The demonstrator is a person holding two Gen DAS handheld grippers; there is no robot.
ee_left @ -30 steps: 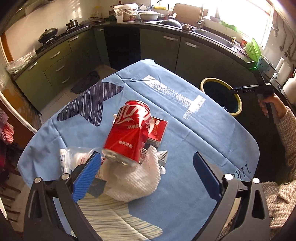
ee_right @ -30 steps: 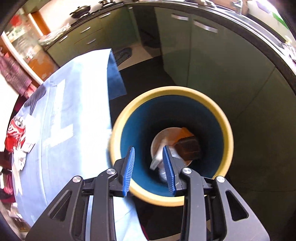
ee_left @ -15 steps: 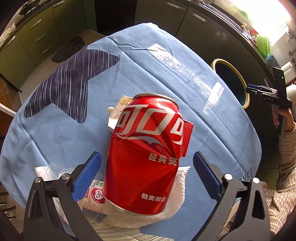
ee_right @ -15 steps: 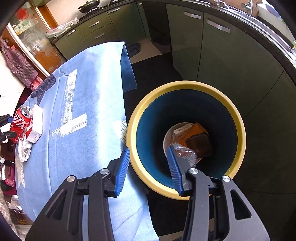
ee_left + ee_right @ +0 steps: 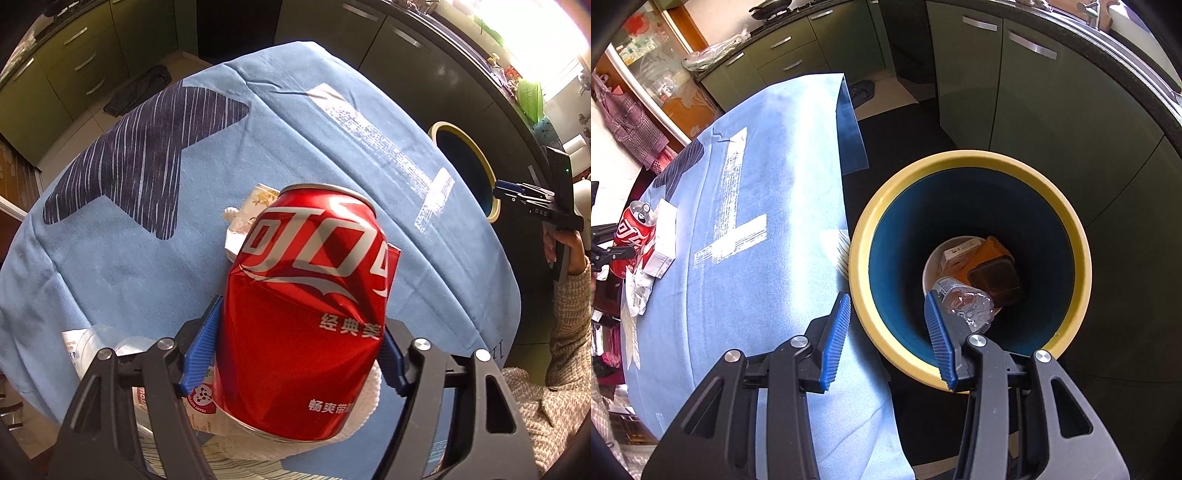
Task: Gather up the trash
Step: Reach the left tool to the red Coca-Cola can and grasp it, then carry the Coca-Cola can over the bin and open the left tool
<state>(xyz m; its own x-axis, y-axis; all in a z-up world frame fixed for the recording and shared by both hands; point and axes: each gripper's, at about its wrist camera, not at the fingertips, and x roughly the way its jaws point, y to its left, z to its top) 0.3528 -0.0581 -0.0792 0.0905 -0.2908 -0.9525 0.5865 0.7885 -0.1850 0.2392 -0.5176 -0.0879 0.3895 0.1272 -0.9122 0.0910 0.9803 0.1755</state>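
A dented red cola can (image 5: 306, 317) stands on the blue tablecloth (image 5: 295, 147). My left gripper (image 5: 295, 347) is shut on the can, a blue pad pressed on each side. The can also shows far left in the right wrist view (image 5: 629, 230). White tissue (image 5: 364, 398), a clear plastic bottle (image 5: 96, 350) and a small packet (image 5: 251, 210) lie around the can. My right gripper (image 5: 886, 332) is open and empty over the near rim of the yellow-rimmed blue bin (image 5: 975, 162), which holds a crushed clear bottle (image 5: 967, 299) and a brown tray (image 5: 995, 277).
The bin (image 5: 465, 173) stands on the floor off the table's right edge, beside dark green kitchen cabinets (image 5: 1034, 92). A red box (image 5: 393, 258) lies behind the can. A white carton (image 5: 663, 240) lies next to the can.
My left gripper has closed on the can; its pads were wide apart before. My right gripper has drawn back from the bin toward the table and opened wider.
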